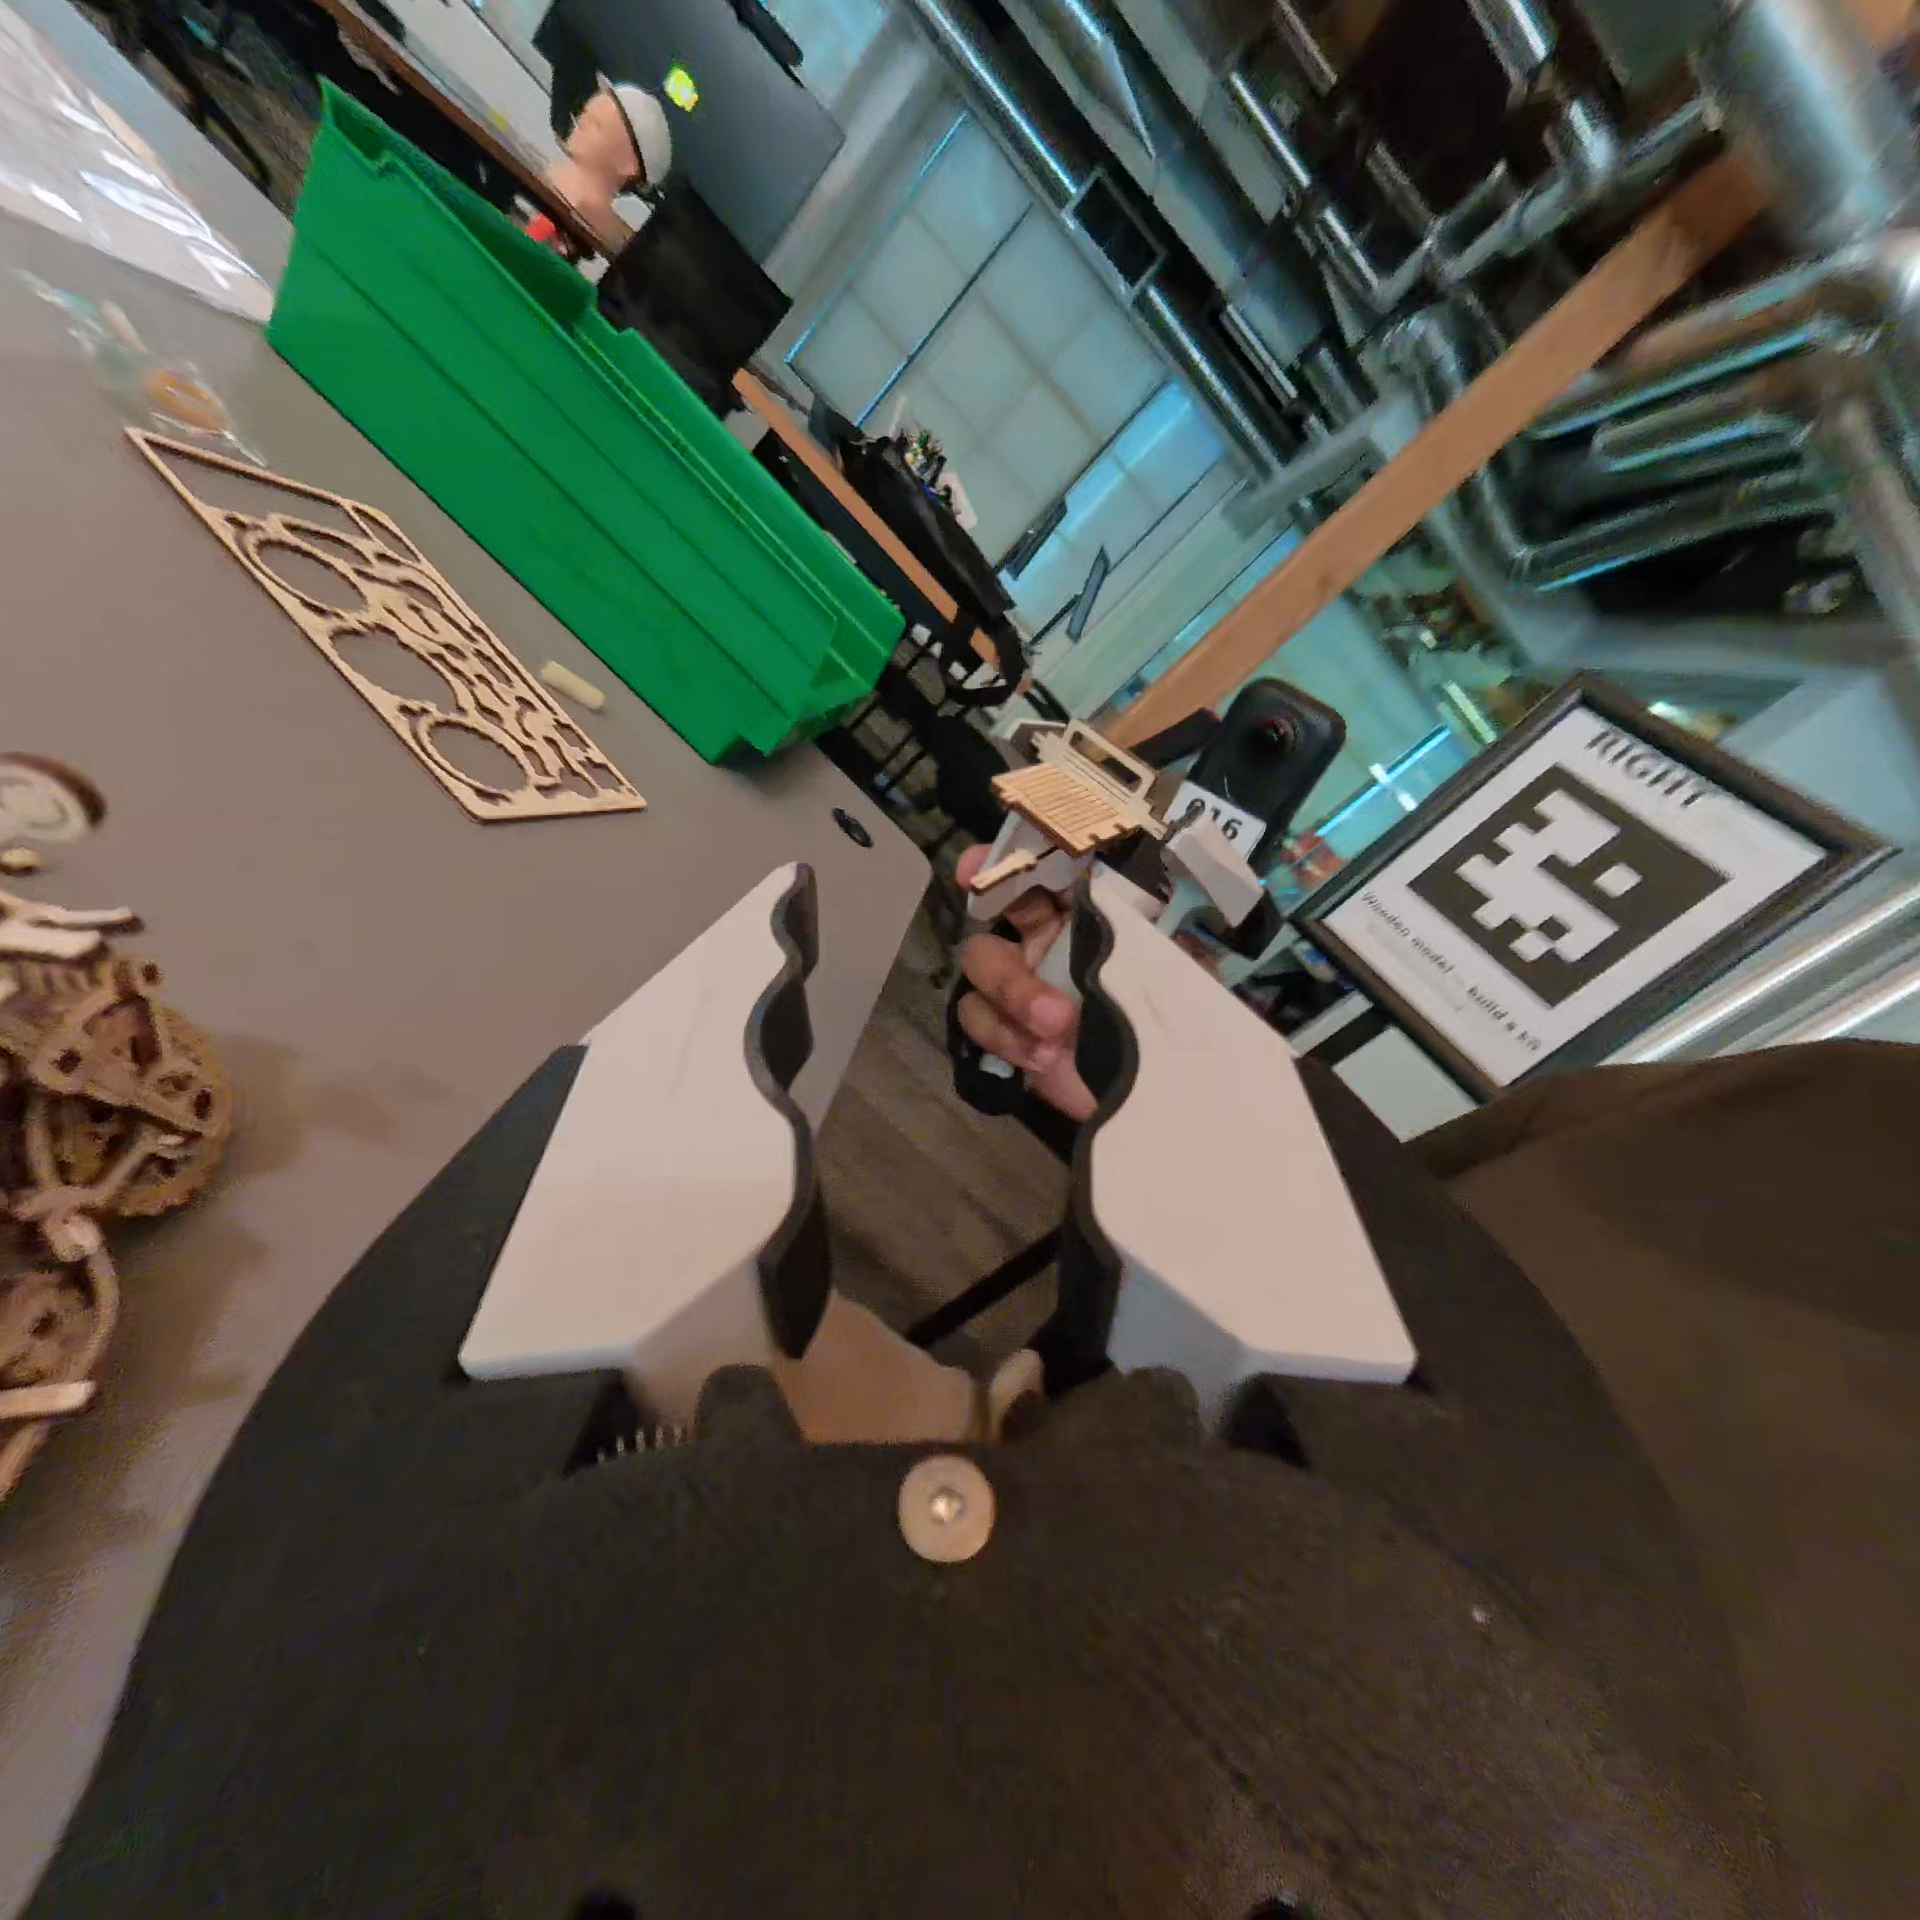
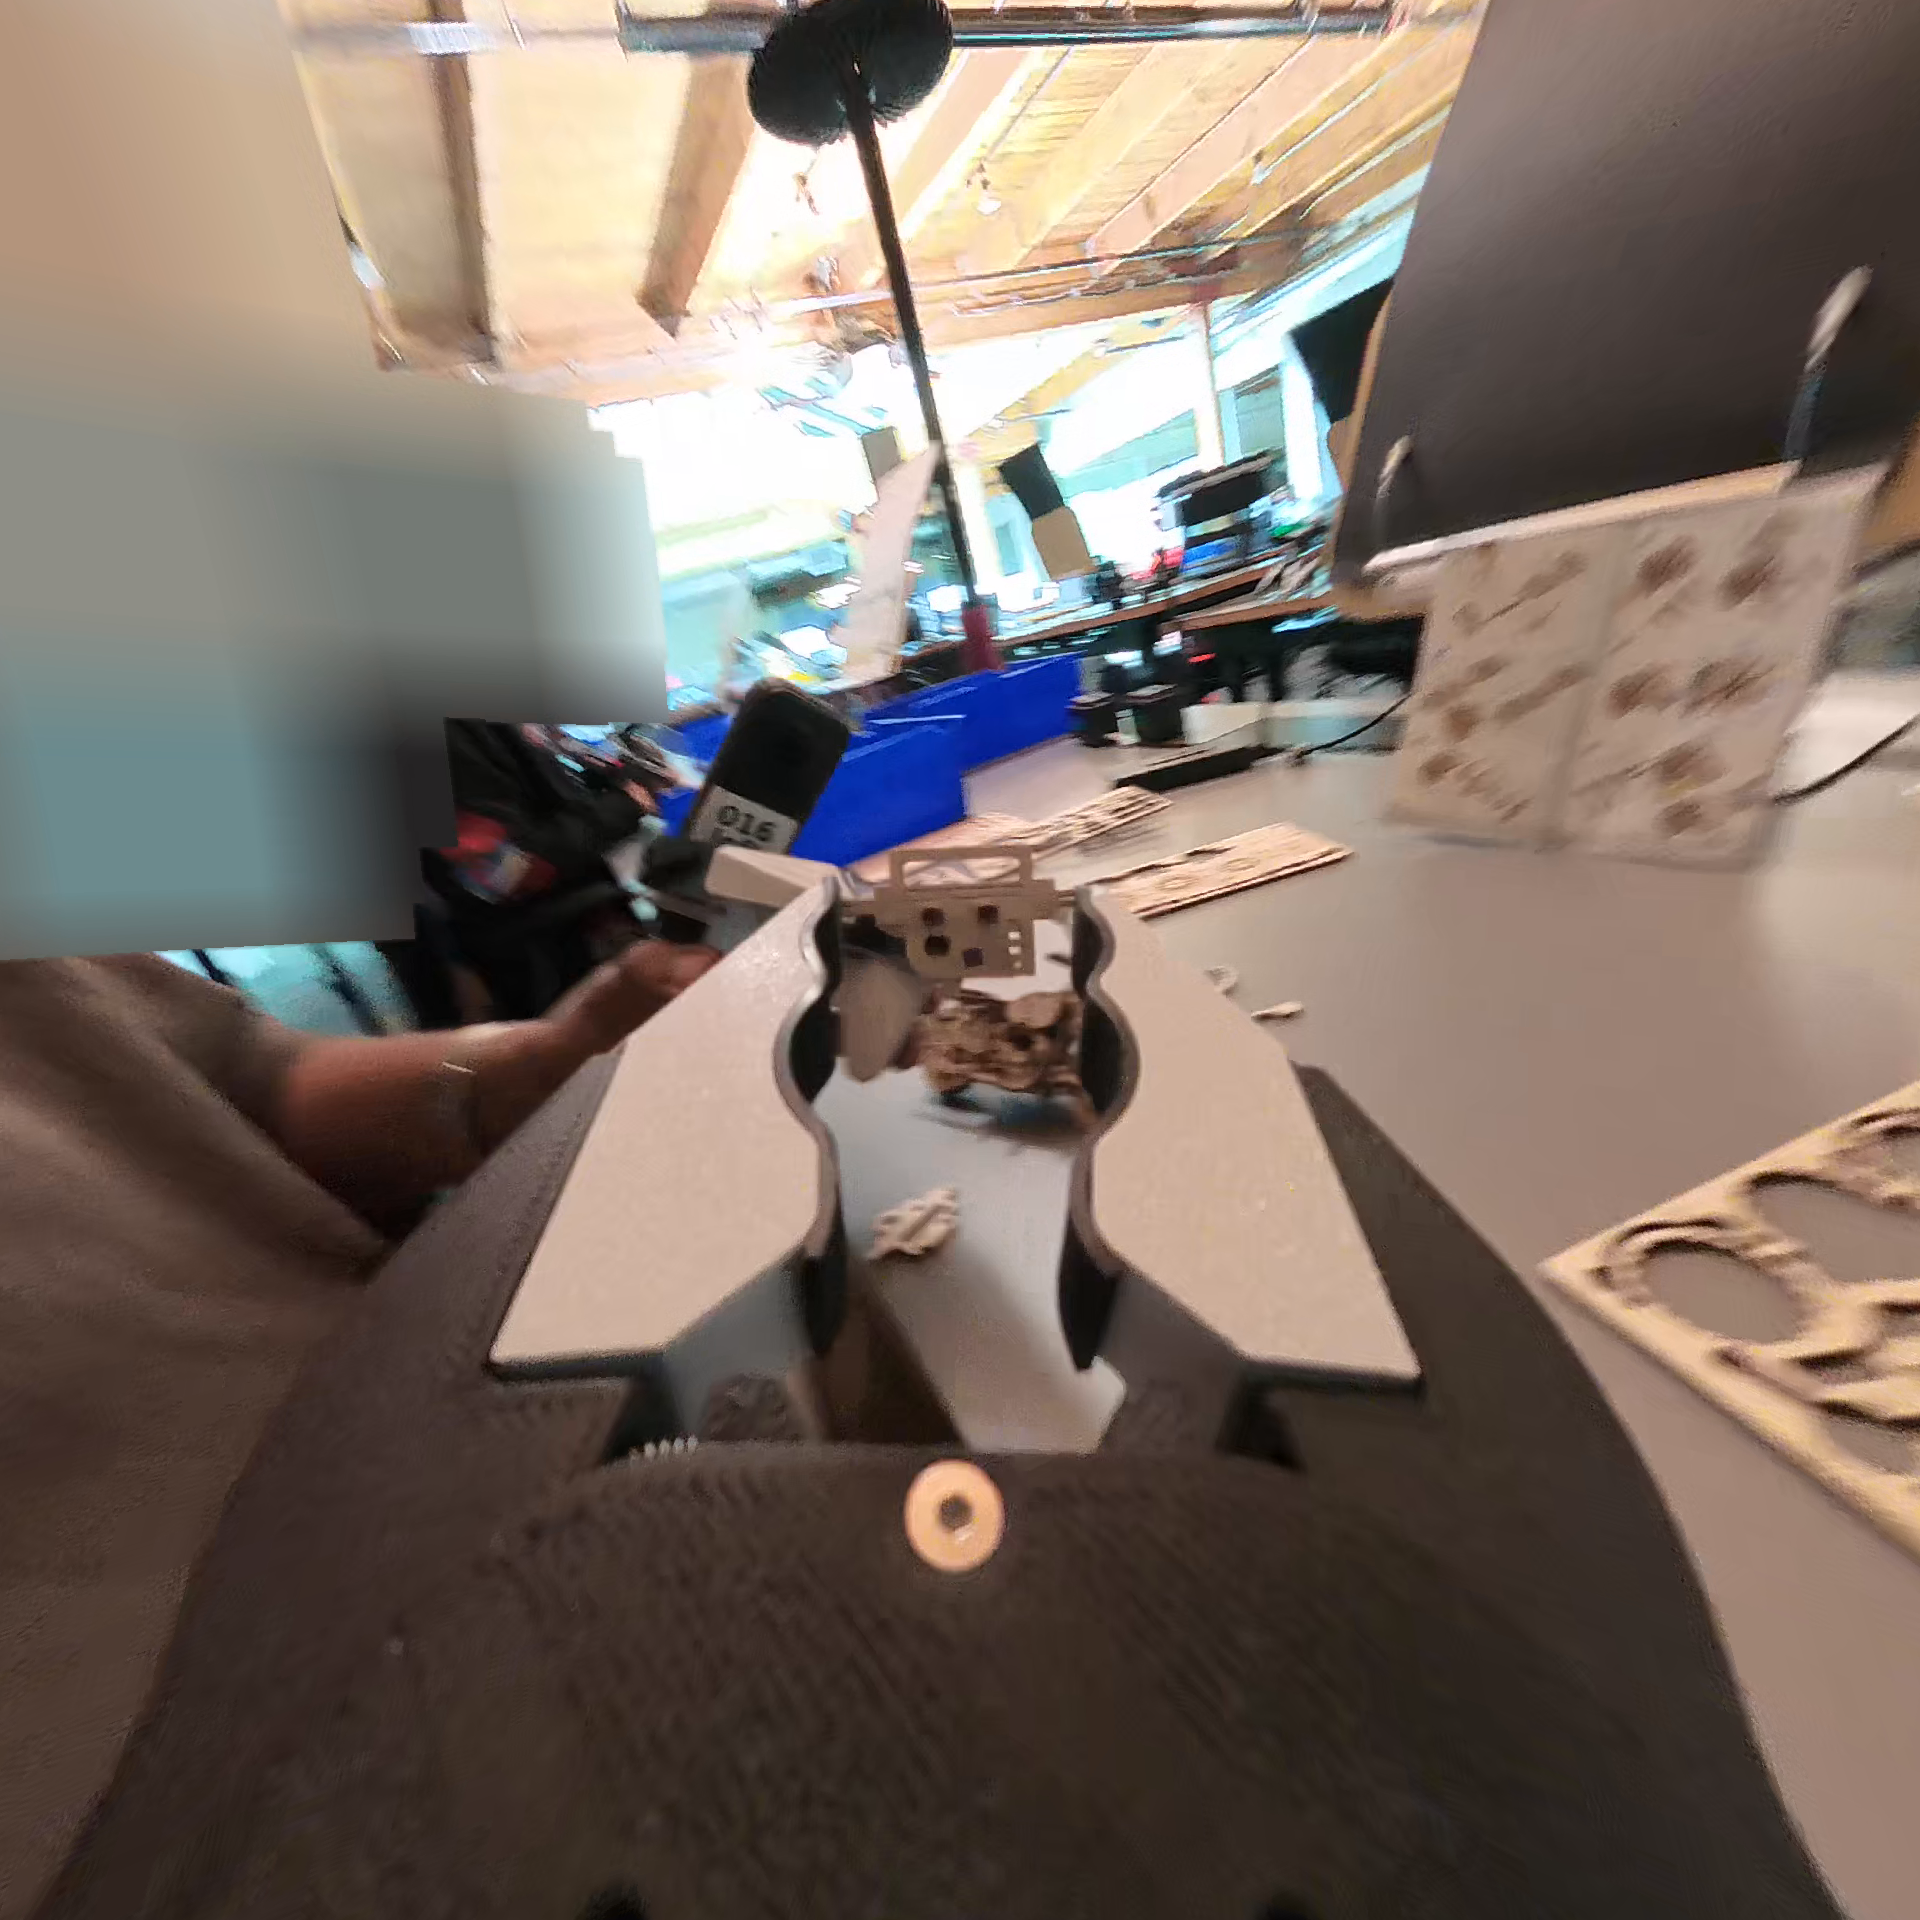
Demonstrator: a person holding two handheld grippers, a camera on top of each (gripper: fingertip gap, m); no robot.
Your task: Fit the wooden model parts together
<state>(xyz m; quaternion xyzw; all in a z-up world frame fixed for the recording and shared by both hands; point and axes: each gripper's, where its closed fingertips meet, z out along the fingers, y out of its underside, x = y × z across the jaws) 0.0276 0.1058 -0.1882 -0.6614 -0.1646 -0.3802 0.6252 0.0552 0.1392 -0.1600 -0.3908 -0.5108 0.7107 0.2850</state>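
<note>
My right gripper point(image 2: 954, 906) is shut on a small pale wooden sub-assembly point(image 2: 966, 920), held by its sides between the fingertips, off the table. The left wrist view shows that gripper point(image 1: 1081, 868) in a hand past the table corner, with the slatted wooden sub-assembly point(image 1: 1075, 800) on top. My left gripper point(image 1: 945, 896) is open and empty, pointing at it from a short distance. A heap of assembled brown wooden gears and parts point(image 1: 94, 1091) lies on the grey table point(image 1: 364, 935); it also shows in the right wrist view point(image 2: 997, 1039).
A punched-out wooden sheet point(image 1: 416, 634) lies flat on the table beside a green bin point(image 1: 571, 468). It also shows in the right wrist view point(image 2: 1766, 1299). A loose wooden piece point(image 2: 914, 1221), more sheets point(image 2: 1226, 873), an instruction booklet point(image 2: 1621, 665) and a framed marker sign point(image 1: 1558, 894) stand around. About 6 cm separates my left fingertips from my right.
</note>
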